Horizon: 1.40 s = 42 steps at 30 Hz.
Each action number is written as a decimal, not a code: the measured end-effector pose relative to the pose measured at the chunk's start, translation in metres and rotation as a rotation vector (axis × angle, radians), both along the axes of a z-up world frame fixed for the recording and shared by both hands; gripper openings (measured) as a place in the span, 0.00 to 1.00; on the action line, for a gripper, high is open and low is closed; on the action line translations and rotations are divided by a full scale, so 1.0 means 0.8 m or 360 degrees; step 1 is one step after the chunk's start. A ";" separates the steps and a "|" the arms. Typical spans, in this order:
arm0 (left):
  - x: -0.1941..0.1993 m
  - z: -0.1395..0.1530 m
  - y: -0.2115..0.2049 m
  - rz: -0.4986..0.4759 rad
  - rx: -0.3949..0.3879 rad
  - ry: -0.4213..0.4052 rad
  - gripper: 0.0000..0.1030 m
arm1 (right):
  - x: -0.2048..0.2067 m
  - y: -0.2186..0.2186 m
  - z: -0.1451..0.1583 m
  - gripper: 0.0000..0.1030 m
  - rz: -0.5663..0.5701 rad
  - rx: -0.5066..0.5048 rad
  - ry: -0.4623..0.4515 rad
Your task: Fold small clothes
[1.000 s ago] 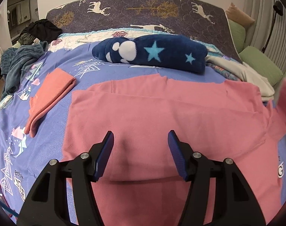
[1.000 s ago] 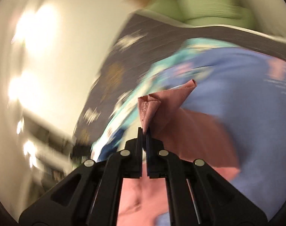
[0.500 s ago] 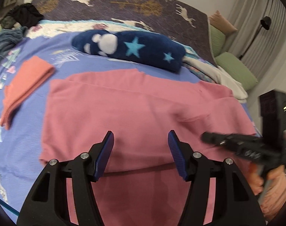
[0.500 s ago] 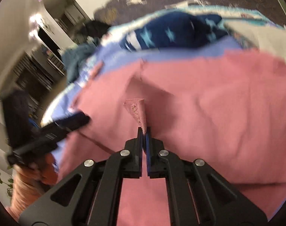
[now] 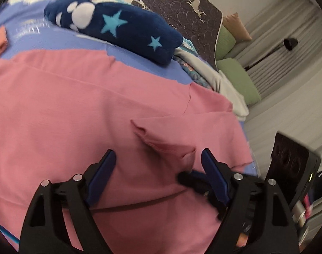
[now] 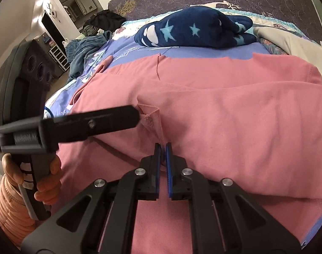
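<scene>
Half the right gripper [image 5: 189, 176] hides behind cloth [image 5: 76, 105].

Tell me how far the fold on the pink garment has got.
Done: one side of the pink garment is folded over its middle. In hand: the right gripper is barely parted at that cuff; the left gripper is open, empty. Left: the other folds.

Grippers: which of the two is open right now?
The left gripper: its blue-padded fingers stand wide apart above the pink garment. The right gripper is nearly closed, pinching a fold of that garment.
</scene>
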<state>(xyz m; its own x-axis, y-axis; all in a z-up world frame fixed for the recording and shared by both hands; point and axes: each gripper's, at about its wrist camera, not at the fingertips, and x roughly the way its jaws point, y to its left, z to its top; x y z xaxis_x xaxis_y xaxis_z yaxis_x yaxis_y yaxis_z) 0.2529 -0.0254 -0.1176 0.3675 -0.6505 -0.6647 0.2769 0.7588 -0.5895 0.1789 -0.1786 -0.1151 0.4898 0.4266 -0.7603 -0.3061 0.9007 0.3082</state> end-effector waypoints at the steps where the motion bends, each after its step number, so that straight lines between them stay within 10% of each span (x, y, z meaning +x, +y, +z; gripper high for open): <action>1: 0.004 -0.001 -0.004 0.0013 -0.0015 0.0016 0.81 | 0.000 0.002 0.000 0.07 0.0003 -0.0016 -0.0013; 3: 0.009 0.000 -0.012 0.0031 -0.0011 0.0027 0.80 | -0.001 0.005 0.001 0.07 0.0014 -0.0038 -0.0037; 6: 0.015 -0.002 -0.028 -0.0048 -0.0013 0.0065 0.10 | -0.007 0.011 0.003 0.07 0.0043 -0.0065 -0.0072; 7: 0.016 -0.003 -0.033 -0.0051 0.0017 0.0079 0.01 | -0.008 0.012 0.005 0.07 0.0048 -0.0073 -0.0080; 20: -0.011 0.123 0.083 0.0202 0.0229 -0.0415 0.01 | -0.071 -0.169 0.050 0.44 -0.0501 -0.0388 -0.0210; 35: 0.011 0.051 0.162 0.0435 0.0431 -0.0229 0.02 | -0.056 -0.166 0.022 0.52 -0.0492 -0.0406 -0.0107; 39: 0.018 0.019 0.169 0.0488 0.0596 -0.0158 0.33 | -0.034 -0.172 0.033 0.58 -0.0475 -0.0335 -0.0126; 42: 0.015 -0.003 0.170 0.0465 0.0638 -0.0146 0.35 | -0.007 -0.183 0.046 0.58 -0.0526 -0.0265 -0.0116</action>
